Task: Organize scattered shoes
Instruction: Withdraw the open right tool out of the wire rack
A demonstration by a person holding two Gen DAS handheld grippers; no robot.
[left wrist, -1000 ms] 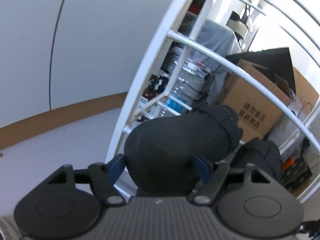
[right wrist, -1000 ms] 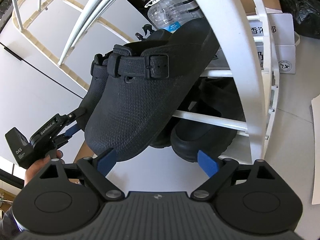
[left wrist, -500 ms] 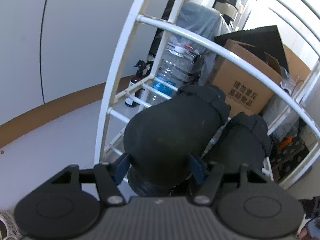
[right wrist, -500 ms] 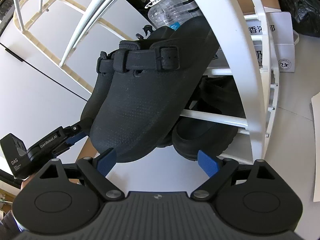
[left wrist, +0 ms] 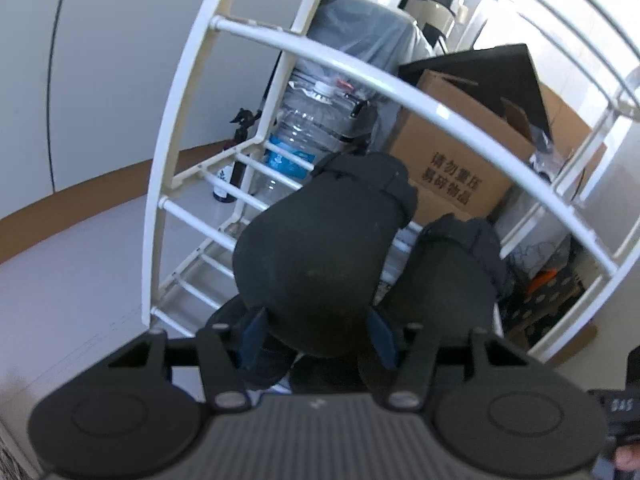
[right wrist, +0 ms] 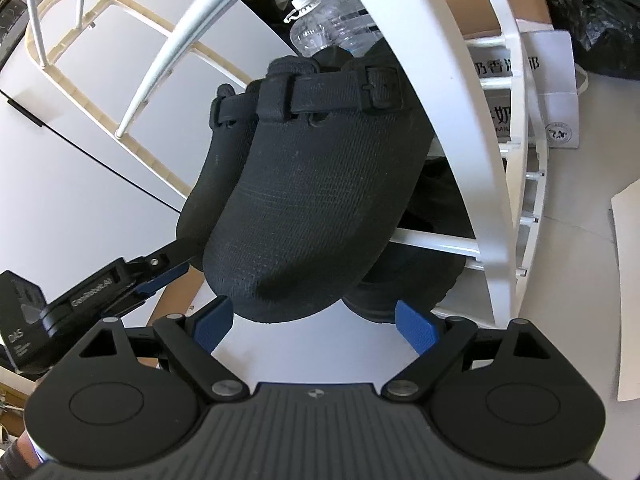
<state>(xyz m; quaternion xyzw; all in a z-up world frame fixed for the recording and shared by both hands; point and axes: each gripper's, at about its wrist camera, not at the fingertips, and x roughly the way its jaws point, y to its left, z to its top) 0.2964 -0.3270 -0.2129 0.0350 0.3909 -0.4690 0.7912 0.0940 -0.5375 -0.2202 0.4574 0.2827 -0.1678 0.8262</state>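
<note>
Two black clogs with buckle straps lean side by side on a rail of the white shoe rack (left wrist: 340, 64), toes toward me. My left gripper (left wrist: 318, 336) has its blue pads against both sides of the toe of the left clog (left wrist: 316, 264), and its jaws are closing on it. The other clog (left wrist: 444, 280) stands just to the right. In the right wrist view that near clog (right wrist: 312, 216) fills the middle. Its toe hangs between the wide pads of my right gripper (right wrist: 314, 320), which stands open without touching it. The left gripper (right wrist: 172, 264) reaches the far clog (right wrist: 208, 200) from the left.
A darker shoe (right wrist: 420, 272) sits on the rack's lower tier. Behind the rack stand a large water bottle (left wrist: 308, 140), a cardboard box (left wrist: 452, 168) and a spray bottle (left wrist: 236, 148). A printed white box (right wrist: 556, 92) and a black bag (right wrist: 600, 20) lie to the right.
My left gripper has drawn back from the rack and its pads have narrowed from the clog's sides onto its toe. In the right wrist view the clogs have swung toe-first toward the camera.
</note>
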